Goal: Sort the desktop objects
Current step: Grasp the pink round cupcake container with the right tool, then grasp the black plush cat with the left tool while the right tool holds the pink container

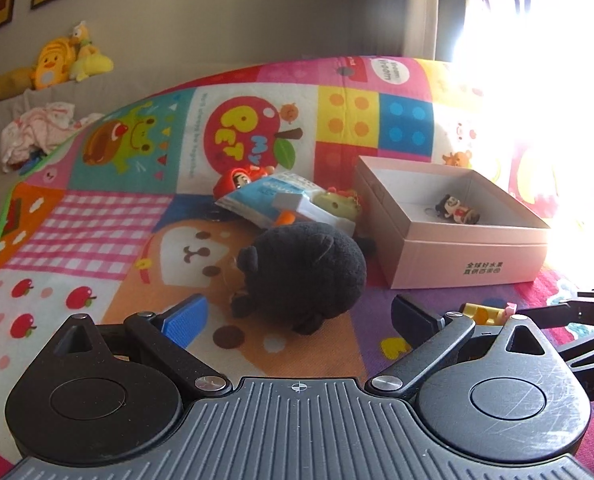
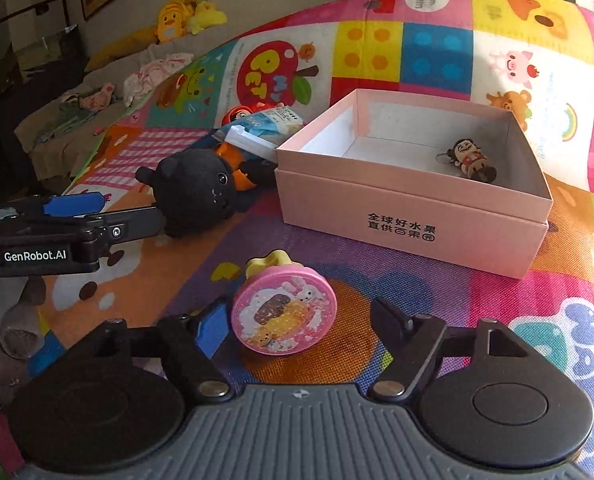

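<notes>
Right gripper (image 2: 297, 320): we see its jaws standing apart, with the pink round toy (image 2: 284, 312) between them. The blue pad sits just beside the toy's left edge; the right finger is clear of it. Nothing is clamped.
Left gripper (image 1: 299, 314): its jaws are spread wide and empty, pointing at the black plush (image 1: 303, 274), which lies just ahead of the fingertips without touching them.
Step in hand: we judge this to be the approach to a pick, with the right gripper lined up on the pink round toy for transfer to the pink box (image 2: 413, 216).
Next move: we expect the jaws to need closing squarely across the disc's rim, then a lift high enough to clear the box wall. The toy leans on its yellow knob, so we judge that an off-centre squeeze could tip it or let it slip.
Pink round toy: a flat disc with a printed cartoon face and a yellow knob behind it. It rests tilted on the play mat (image 2: 497, 320), near the front wall of the box.
Black plush: soft and round, with small ears, lying left of the box.
Toy pile (image 1: 281, 200): a blue-white packet and small figures, heaped behind the plush.
Pink box: open, holding one small figure (image 2: 473, 160) near its far right corner.
</notes>
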Available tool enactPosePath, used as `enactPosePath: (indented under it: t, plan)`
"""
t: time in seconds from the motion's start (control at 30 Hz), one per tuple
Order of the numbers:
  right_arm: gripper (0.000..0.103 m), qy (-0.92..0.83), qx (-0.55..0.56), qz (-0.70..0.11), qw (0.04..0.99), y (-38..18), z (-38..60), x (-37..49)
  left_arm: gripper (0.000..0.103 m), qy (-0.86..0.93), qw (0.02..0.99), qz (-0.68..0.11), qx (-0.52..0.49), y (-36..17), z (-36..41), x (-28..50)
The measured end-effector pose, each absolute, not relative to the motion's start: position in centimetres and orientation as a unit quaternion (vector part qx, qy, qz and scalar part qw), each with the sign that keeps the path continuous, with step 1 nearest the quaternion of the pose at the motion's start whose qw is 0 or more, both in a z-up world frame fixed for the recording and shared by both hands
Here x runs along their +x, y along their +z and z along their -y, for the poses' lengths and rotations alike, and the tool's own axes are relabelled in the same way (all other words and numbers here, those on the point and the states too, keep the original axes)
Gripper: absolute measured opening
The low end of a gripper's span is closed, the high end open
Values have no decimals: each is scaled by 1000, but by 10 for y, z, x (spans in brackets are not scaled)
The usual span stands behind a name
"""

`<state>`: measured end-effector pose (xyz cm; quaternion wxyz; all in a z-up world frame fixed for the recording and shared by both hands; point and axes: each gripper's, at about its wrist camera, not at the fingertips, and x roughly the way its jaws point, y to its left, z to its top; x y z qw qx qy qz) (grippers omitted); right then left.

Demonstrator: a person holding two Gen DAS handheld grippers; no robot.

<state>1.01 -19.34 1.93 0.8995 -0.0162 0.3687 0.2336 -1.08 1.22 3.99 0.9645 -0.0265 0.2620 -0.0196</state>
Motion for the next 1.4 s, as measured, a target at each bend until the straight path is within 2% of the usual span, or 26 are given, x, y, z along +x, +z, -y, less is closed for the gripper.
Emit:
enactPosePath:
  t: [0.13,0.4,0.7,0.77,0.83,0.93,1.17,1.4]
  plan:
    - [54,227,-29,-355,906,27,193,3,101,-18,962,-271,-30,35,-15,-9]
    - [53,176,-149,-333,914,45,192,-10,102,-30,958,-285,-29,26,-11,-8]
    - [54,176,-161,-327,914,33,193,-27,102,-30,956,-292,-27,23,-11,-8]
    - [59,181,-147,-332,914,34,198,-32,102,-27,955,-293,-30,24,-12,-7]
    - [84,182,-126,-325,919,37,206,-39,102,-28,955,-293,-30,25,-11,-5]
    - [100,174,-90,-310,930,40,219,-46,102,-25,960,-278,-14,31,-6,2]
    - [103,160,-20,-320,934,18,229,-48,102,5,959,-283,12,36,2,40]
    - [103,146,25,-340,929,5,239,-41,103,12,967,-248,58,55,9,68]
